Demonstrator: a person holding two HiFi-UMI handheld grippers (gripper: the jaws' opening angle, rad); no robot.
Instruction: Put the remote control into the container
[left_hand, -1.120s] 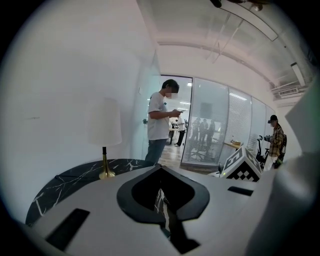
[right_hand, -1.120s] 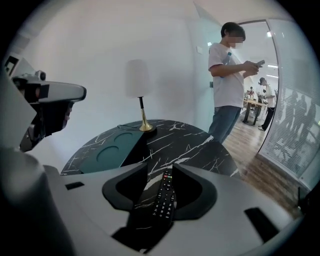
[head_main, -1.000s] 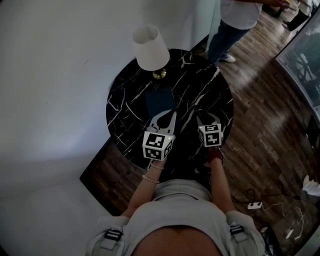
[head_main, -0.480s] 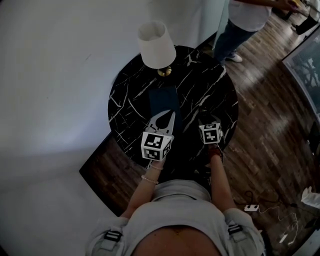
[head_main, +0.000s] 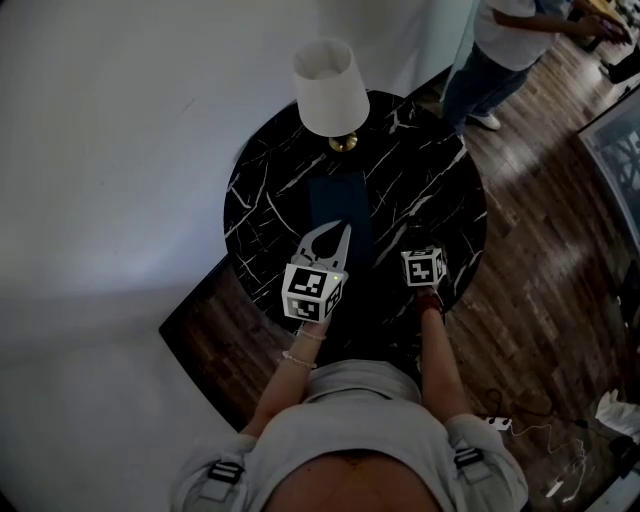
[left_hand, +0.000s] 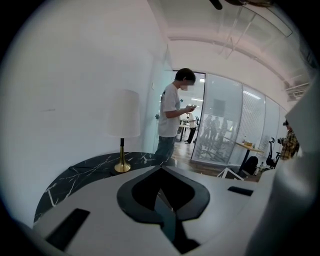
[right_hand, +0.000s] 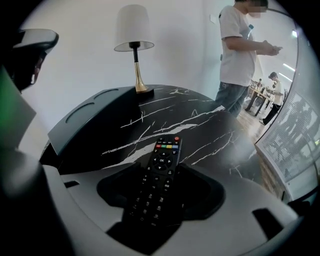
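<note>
Marble tabletop (right_hand: 200, 125); slim black remote control (right_hand: 160, 180), coloured buttons.

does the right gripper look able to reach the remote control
Likely yes: the jaws of the right gripper have just been opening, and the remote control lies bare between them on the table.
</note>
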